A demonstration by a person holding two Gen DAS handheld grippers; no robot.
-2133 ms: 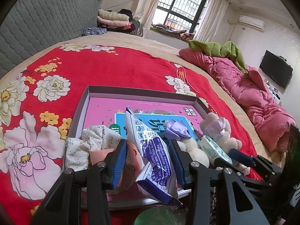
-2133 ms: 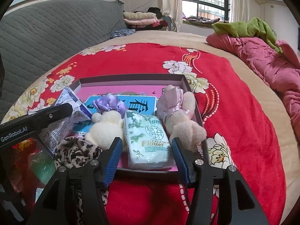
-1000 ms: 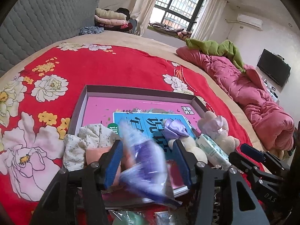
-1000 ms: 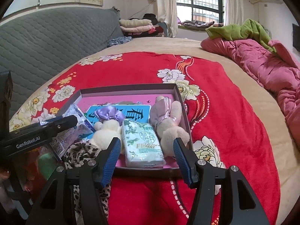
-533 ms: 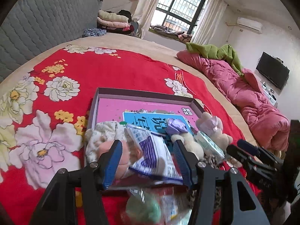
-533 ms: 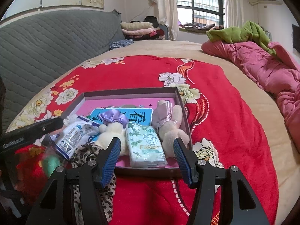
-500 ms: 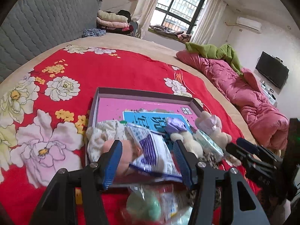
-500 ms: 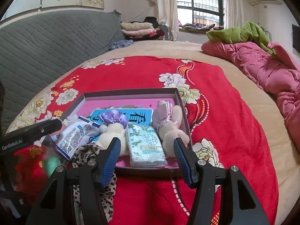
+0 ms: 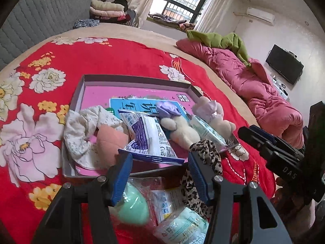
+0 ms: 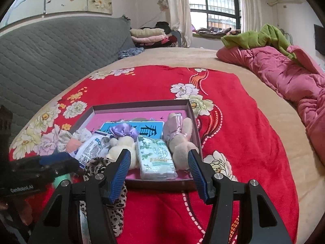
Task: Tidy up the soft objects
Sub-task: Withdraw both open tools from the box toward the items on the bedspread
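Two seconds ago the left tongs [image 9: 160, 166] were gripping the blue-and-white packet [image 9: 149, 137]; now they are standing wide and holding nothing, and the packet is lying in the box [image 9: 78, 93] beside the peach pad [image 9: 110, 138]. The right tongs [image 10: 159, 163] are also wide and holding nothing, hanging just in front of the flower tissue pack [image 10: 155, 158].

More soft things are waiting on the red blanket [image 9: 113, 59] outside the box: a mint-green puff [image 9: 133, 208] in clear wrap and a leopard scrunchie [image 9: 209, 152] draping over the box edge. The next pick is probably the green puff. The wrap looks slippery, so the left tongs should be coming down around the puff itself, squeezing gently, then lifting clear of the rim.
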